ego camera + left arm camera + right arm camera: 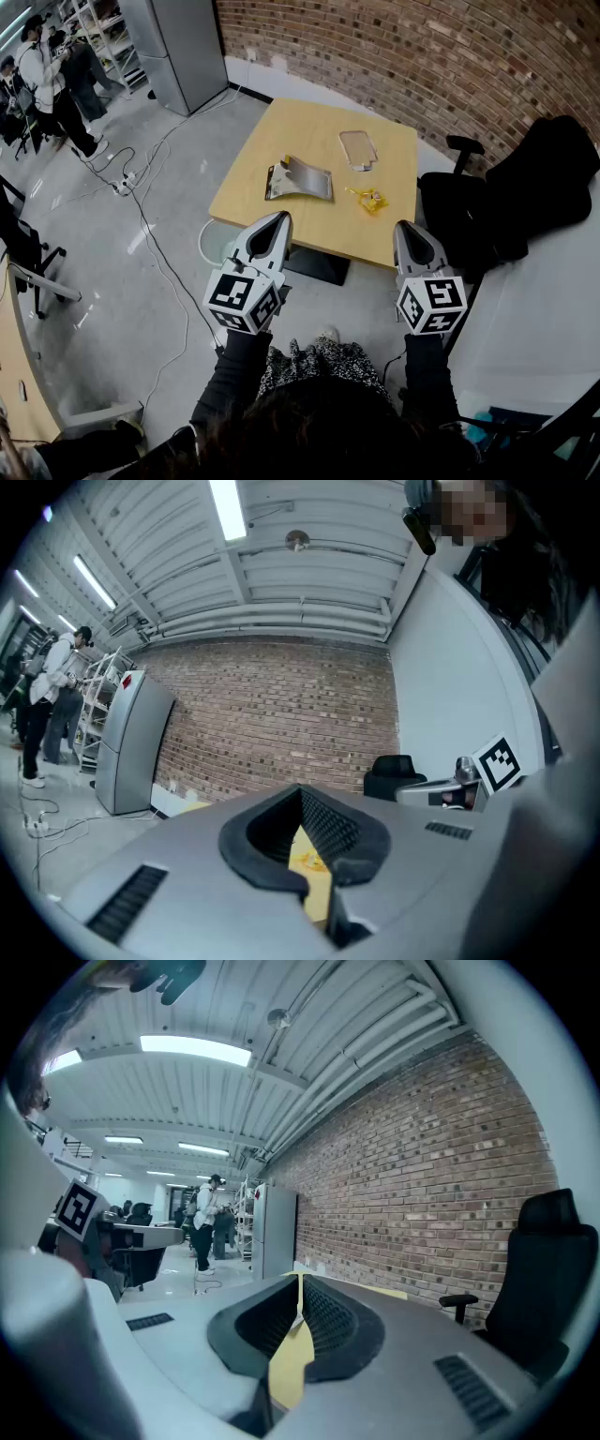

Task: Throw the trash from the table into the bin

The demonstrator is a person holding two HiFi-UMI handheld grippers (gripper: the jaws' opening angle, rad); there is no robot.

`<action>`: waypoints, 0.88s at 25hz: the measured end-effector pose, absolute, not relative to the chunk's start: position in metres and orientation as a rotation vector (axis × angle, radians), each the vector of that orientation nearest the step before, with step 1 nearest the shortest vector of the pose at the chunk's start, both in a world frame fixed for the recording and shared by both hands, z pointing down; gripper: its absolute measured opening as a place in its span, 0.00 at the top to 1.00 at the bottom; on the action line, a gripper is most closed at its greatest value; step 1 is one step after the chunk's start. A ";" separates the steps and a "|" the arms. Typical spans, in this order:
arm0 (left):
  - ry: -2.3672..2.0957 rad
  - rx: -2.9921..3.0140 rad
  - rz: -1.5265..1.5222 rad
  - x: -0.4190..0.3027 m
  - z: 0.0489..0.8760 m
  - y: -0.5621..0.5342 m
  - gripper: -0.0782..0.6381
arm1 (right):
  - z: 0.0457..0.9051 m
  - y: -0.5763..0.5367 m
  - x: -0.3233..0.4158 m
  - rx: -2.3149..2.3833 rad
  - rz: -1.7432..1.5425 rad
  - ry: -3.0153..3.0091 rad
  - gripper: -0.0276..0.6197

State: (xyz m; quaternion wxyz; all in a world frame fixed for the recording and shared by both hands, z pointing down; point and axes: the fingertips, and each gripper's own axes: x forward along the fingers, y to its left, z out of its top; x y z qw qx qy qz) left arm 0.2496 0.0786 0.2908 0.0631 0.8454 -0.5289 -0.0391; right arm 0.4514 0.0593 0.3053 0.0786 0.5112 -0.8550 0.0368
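A wooden table (281,127) stands ahead of me with three bits of trash on it: a silver and black packet (300,178), a clear plastic tray (358,148) and a crumpled yellow wrapper (370,198). My left gripper (280,218) hovers short of the table's near edge, shut with nothing in it. The right gripper (403,227) is level with it on the right, also shut and empty. Through the left gripper (301,791) slot I glimpse the yellow wrapper (309,860). The right gripper (300,1277) slot shows only table (289,1363).
A white round bin rim (208,246) shows beside the table's near left corner. A black office chair (464,206) with a dark coat (548,178) stands right of the table. Cables (141,183) trail over the floor at left. A person (47,80) stands far left.
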 end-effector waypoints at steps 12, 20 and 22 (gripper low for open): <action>-1.614 2.514 -0.100 0.259 0.308 0.024 0.88 | 0.323 -0.009 0.451 1.443 0.128 -2.600 0.94; -1.635 2.500 -0.041 0.260 0.314 -0.013 0.88 | 0.348 -0.059 0.454 1.418 0.185 -2.551 0.74; -1.642 2.487 -0.038 0.259 0.317 -0.021 0.88 | 0.358 -0.070 0.454 1.409 0.198 -2.534 0.63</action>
